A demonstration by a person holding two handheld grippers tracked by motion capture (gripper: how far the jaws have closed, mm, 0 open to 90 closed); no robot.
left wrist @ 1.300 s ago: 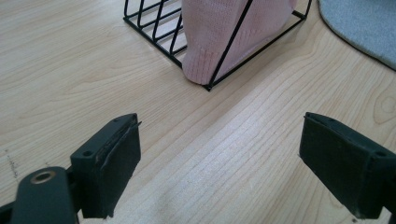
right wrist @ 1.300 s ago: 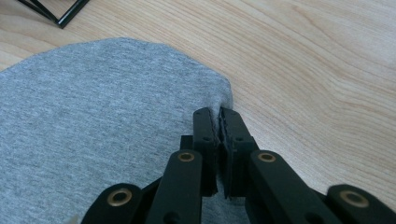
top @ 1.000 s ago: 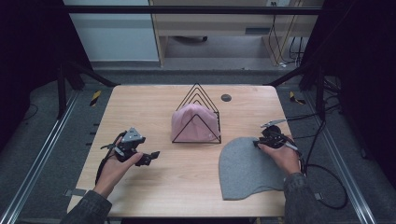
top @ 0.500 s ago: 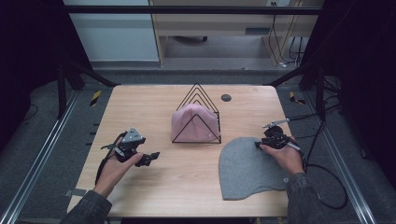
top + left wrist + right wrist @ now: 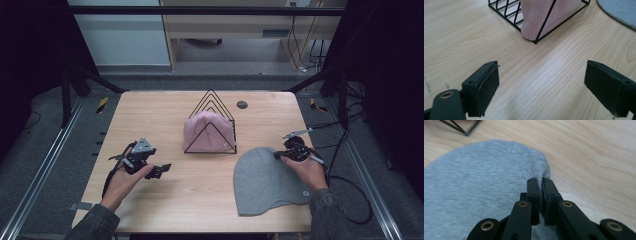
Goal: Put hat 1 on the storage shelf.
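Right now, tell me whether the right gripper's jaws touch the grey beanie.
Touching. The right gripper view shows the right gripper pinching the grey beanie edge.

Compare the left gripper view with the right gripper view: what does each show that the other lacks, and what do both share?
Left gripper view alone: the left gripper, jaws wide apart over bare wood, and the pink beanie inside the rack. Right gripper view alone: the right gripper, whose jaws have just been closing, pinched on the rim of the grey beanie. Both: the wooden table, the black wire rack and some part of the grey beanie.
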